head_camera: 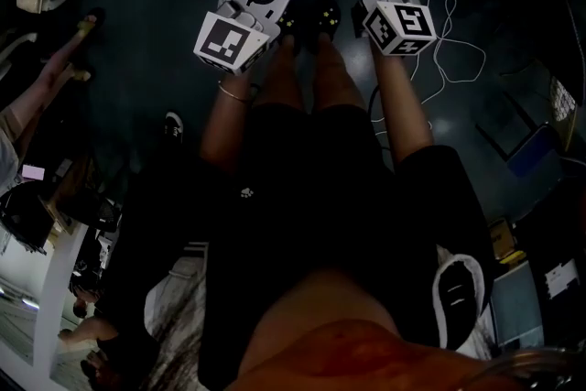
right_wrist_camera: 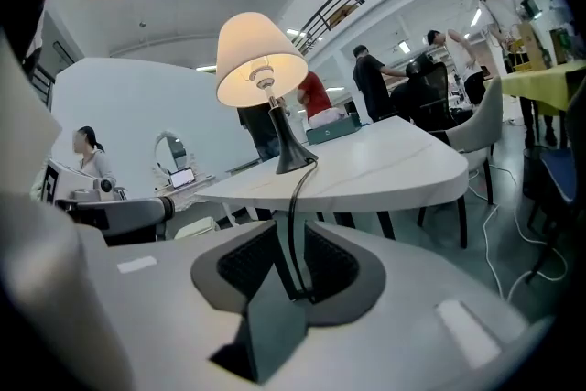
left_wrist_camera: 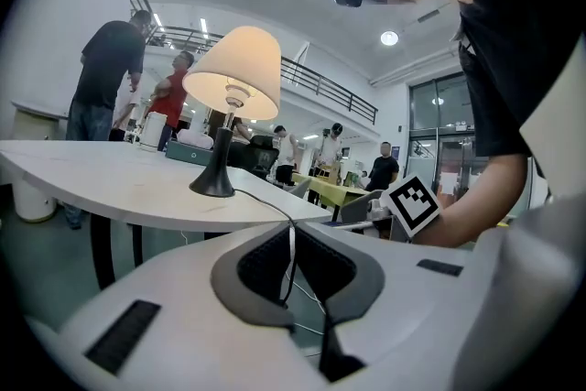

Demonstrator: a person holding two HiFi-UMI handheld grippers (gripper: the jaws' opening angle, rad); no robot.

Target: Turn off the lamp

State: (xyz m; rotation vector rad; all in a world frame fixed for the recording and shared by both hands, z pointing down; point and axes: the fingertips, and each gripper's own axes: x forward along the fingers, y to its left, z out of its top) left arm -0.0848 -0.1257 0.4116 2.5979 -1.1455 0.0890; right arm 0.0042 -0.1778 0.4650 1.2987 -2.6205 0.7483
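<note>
While the lamp [left_wrist_camera: 233,73] glows on the white table [left_wrist_camera: 110,179], well beyond both grippers, I see most of the danger in its cord [right_wrist_camera: 295,188], which runs from the base over the table's near edge and hangs down straight ahead of me. My right gripper [right_wrist_camera: 291,266] has its jaws partly apart with nothing pressed between the pads. The cord lines up with that gap, but I can't tell whether it sits inside it or hangs farther off. My left gripper [left_wrist_camera: 293,266] looks closed at the tips and empty. I can't see a switch anywhere, on the cord or on the lamp, so I would be hunting for it, and that is where things may go wrong. A jaw that hooks or tugs the cord could drag the small base toward the edge, and with that wide shade up top I judge the lamp would tip easily. A hard poke at the stem could topple it too. The table's rim lies between my jaws and the base, so a low reach could strike it. White cables [head_camera: 458,46] lie loose on the floor [head_camera: 156,41] to the right, ready to snag a step.
</note>
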